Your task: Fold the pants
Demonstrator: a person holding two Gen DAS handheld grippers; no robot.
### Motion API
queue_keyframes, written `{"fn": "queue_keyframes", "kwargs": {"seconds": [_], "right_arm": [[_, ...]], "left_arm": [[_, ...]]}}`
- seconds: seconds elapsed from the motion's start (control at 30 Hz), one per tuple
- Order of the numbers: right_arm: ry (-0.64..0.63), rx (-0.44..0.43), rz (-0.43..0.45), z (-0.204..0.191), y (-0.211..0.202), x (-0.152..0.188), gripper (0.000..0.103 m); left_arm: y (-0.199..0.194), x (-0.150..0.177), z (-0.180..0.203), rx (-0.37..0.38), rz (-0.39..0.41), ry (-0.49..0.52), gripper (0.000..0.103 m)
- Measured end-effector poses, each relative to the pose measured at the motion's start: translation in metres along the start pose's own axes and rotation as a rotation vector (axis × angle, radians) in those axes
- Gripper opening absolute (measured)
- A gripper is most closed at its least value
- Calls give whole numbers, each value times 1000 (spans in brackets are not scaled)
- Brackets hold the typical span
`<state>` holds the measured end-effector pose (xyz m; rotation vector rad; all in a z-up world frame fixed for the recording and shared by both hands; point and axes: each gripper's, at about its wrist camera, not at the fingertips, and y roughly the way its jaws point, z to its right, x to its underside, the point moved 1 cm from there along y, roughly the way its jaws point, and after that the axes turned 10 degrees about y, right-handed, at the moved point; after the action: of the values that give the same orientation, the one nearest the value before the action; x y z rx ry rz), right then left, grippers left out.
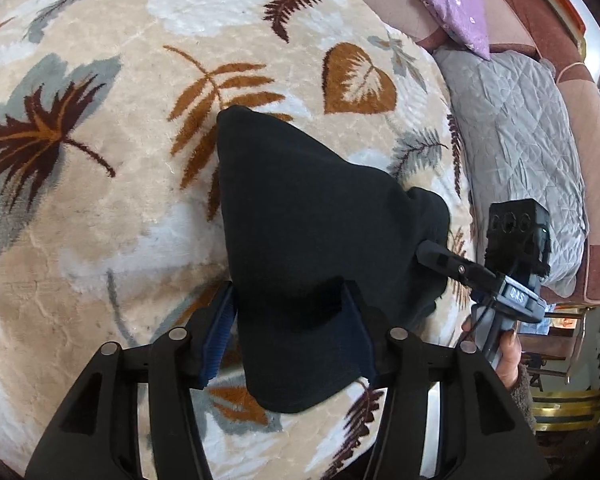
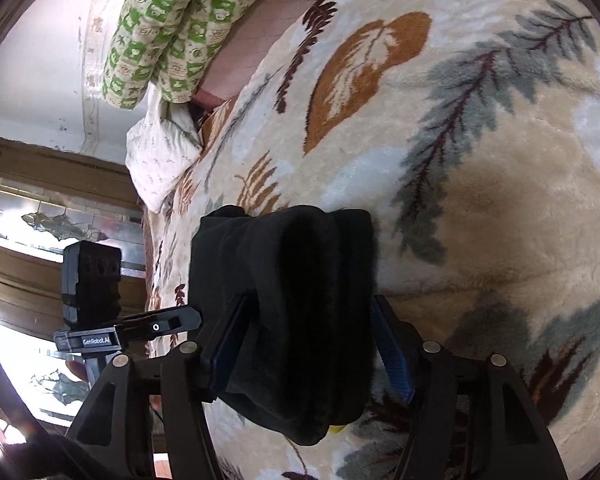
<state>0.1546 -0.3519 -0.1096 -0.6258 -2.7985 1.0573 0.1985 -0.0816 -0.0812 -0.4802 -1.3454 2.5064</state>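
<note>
The black pants (image 1: 300,216) hang bunched between both grippers above a cream blanket with leaf patterns (image 1: 100,200). My left gripper (image 1: 290,320) is shut on the pants' near edge; the cloth drapes over its blue-padded fingers (image 1: 220,328). The right gripper (image 1: 432,252) shows at the right, clamped on the cloth's far side. In the right wrist view the pants (image 2: 284,280) fill the jaws of my right gripper (image 2: 306,332), folded in thick layers. The left gripper (image 2: 172,320) touches the pants from the left.
The blanket (image 2: 480,200) covers a bed. A grey quilt (image 1: 516,152), a purple pillow (image 1: 460,12) and pink sofa cushions (image 1: 572,92) lie to the right. A green patterned quilt (image 2: 172,28) and a white pillow (image 2: 156,160) sit at the bed's far edge.
</note>
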Motion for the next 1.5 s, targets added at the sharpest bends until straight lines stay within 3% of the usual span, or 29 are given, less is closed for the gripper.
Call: {"fn": "queue_keyframes", "kwargs": {"seconds": [0.17,0.3,0.43,0.53,0.63,0.73,0.87,1.0,1.1,1.2,1.3,1.4,1.5], "right_arm": [[-7,-12,-36,7,12,-6,67],[-41,-43,-81,9,15,-8,72],[-114,43,-48,4,15,-2,44],[-141,58,-4,-4,11,5,36],[-167,75,39,-17,3,15,33],[-186,80,57,-33,-6,24,33],[-236,59,77,-75,-12,33,33],[-293,6,92,-129,-2,36,33],[-281,-5,62,-149,32,37,33],[-250,0,25,-147,71,40,33],[-209,29,-5,-132,110,39,33],[-206,54,-10,-111,128,38,37],[-137,-58,-17,-85,124,33,44]], "left_arm": [[28,1,-6,78,-52,-54,60],[27,2,-5,76,1,-45,56],[24,4,-7,66,39,-69,38],[13,9,-1,57,74,-51,28],[1,14,4,62,93,-35,26],[-16,18,3,67,105,-36,26],[-68,24,-7,61,178,-35,26],[-114,30,-28,-15,241,-20,26],[-119,36,-58,-71,226,-42,27],[-101,40,-100,-73,174,-100,27],[-76,42,-133,-30,118,-148,27],[-64,48,-145,3,124,-126,38],[-67,53,-151,82,144,-84,42]]}}
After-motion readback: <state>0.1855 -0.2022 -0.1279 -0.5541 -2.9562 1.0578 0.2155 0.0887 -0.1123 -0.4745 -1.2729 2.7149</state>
